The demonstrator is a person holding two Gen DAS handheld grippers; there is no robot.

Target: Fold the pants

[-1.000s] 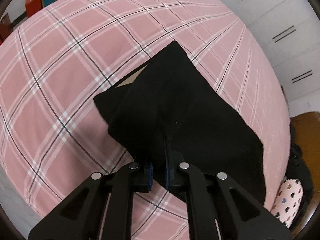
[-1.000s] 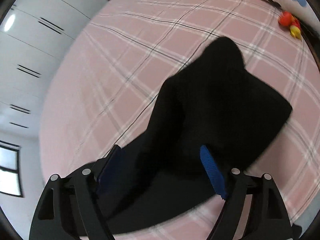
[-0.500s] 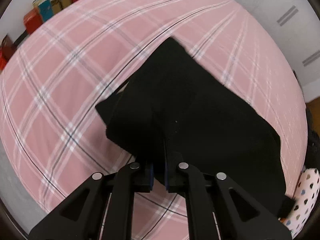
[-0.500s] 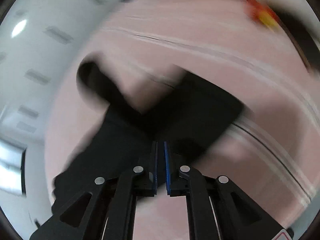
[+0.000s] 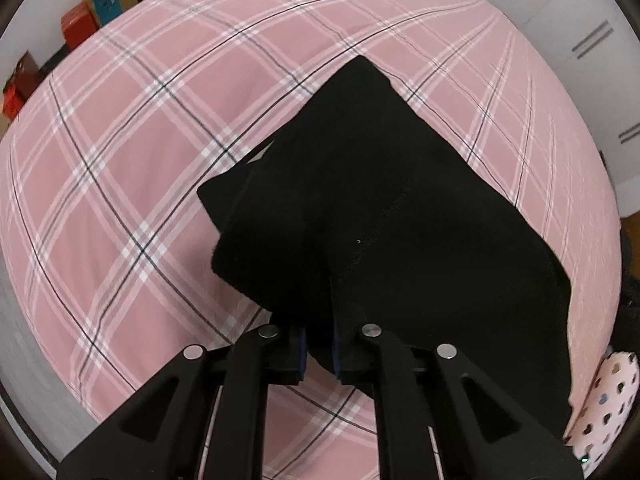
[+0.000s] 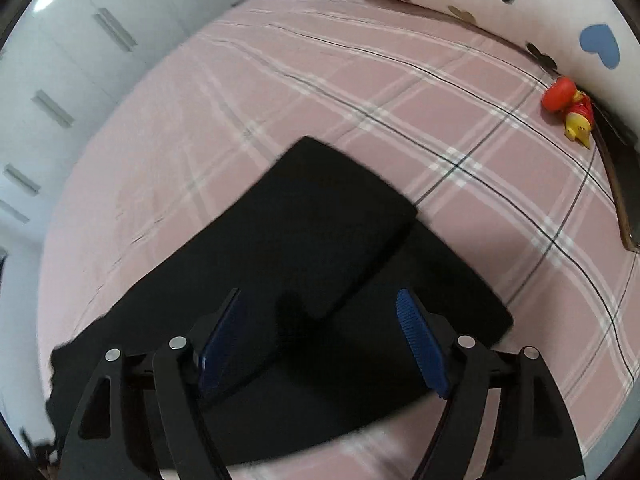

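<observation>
While the left gripper (image 5: 320, 350) pinches a bunched edge of the pants (image 5: 384, 216), its jaws nearly closed w/ black cloth between the blue pads, the rest of the garment drapes fwd and right across the bed (image 5: 120, 184). Pants are black, folded over; a lifted flap shows a bit of tan lining near the far-left edge. One corner points away toward the top of the left view; the wide end runs off to the lower right.

Right gripper (image 6: 320, 340) has jaws spread wide, nothing between the pads (image 6: 420, 344), hovering over the pants (image 6: 320, 232). From this side the pants lie flat on the bed (image 6: 360, 92): an upper folded layer w/ a crisp corner sits on a lower layer that sticks out to the right. Can't tell if the pads touch the cloth.

Bed cover is pink plaid w/ white and dark lines. Pillow (image 6: 520, 4) w/ heart print sits at the far edge in the right view; a red-yellow toy (image 6: 570, 108) just beside it, well apart from the pants. Boxes (image 5: 92, 12) line the wall beyond the bed in the left view. White cabinets (image 6: 80, 52) stand past the bed's left side.
</observation>
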